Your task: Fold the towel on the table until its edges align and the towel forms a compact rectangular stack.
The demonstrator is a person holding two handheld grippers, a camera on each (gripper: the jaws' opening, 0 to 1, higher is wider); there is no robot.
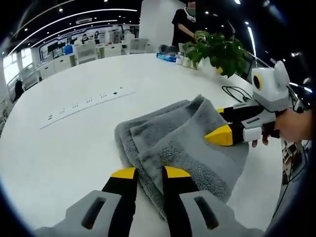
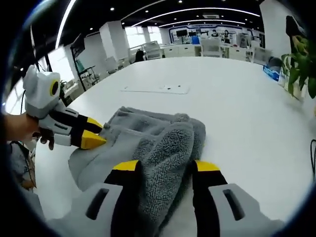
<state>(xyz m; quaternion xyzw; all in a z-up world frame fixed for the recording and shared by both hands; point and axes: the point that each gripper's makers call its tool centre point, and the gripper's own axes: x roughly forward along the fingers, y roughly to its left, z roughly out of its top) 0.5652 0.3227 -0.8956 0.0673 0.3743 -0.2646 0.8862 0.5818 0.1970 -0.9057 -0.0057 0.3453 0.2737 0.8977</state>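
A gray towel (image 1: 182, 143) lies bunched up on a big white desk (image 1: 64, 148). The left hand-held gripper (image 1: 149, 173) has its jaws spread apart at the towel's edge. The right hand-held gripper (image 2: 165, 166) is spread too, with a fold of towel between its jaws. A green plant (image 1: 217, 49) stands far back on the desk. Ceiling lights (image 2: 163, 10) shine in the big room.

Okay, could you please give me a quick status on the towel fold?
Left gripper open at towel edge. Right gripper open, straddling a raised fold. Towel bunched, edges not aligned. Plant far off.
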